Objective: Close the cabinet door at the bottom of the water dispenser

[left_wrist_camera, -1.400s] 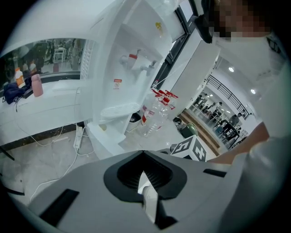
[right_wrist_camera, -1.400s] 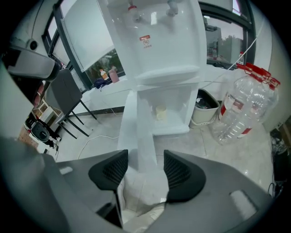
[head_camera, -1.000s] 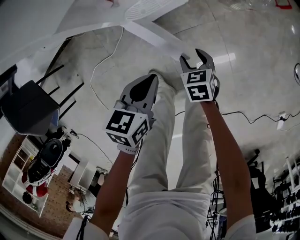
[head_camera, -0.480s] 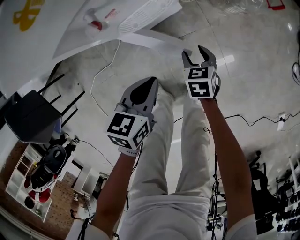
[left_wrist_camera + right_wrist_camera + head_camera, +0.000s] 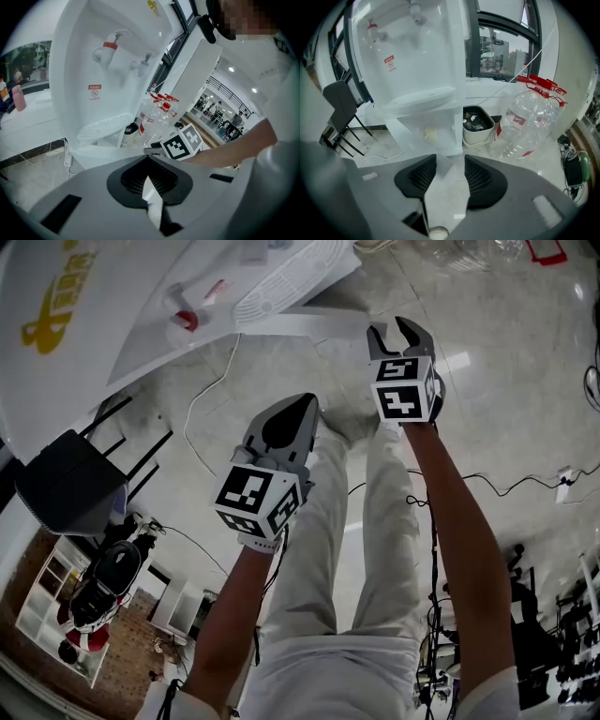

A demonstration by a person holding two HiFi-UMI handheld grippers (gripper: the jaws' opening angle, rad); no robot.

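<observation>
The cabinet door [image 5: 300, 324] stands swung out from the foot of the water dispenser [image 5: 141, 324]. Its free edge is just ahead of the right gripper [image 5: 394, 332], a little left of its jaws and not yet touched. Those jaws stand moderately apart and have just been closing, with nothing between them. The left gripper [image 5: 305, 401] hangs well short of the door, its jaws closed on nothing. The likeliest slip, as I judge it, is meeting the door's thin edge instead of its flat face. A jaw tip could then skid off, or the edge could wedge into the gap so the door is dragged rather than pushed. A push too near the hinge, or too light, could leave the door ajar or let it bounce back out. In the right gripper view a small yellowish thing [image 5: 431, 134] seems to sit low in the open cabinet beyond the jaws; whether it juts far enough to block the door I cannot tell. A white cable [image 5: 202, 399] trails over the floor [image 5: 506, 381] left of the left jaws, near the dispenser's base, and might get pinched. Right of the right jaws lie clear empty water bottles [image 5: 529, 117] and a white bin [image 5: 477, 125], outside the door's swing. A black chair [image 5: 66, 479] stands far to the left.
</observation>
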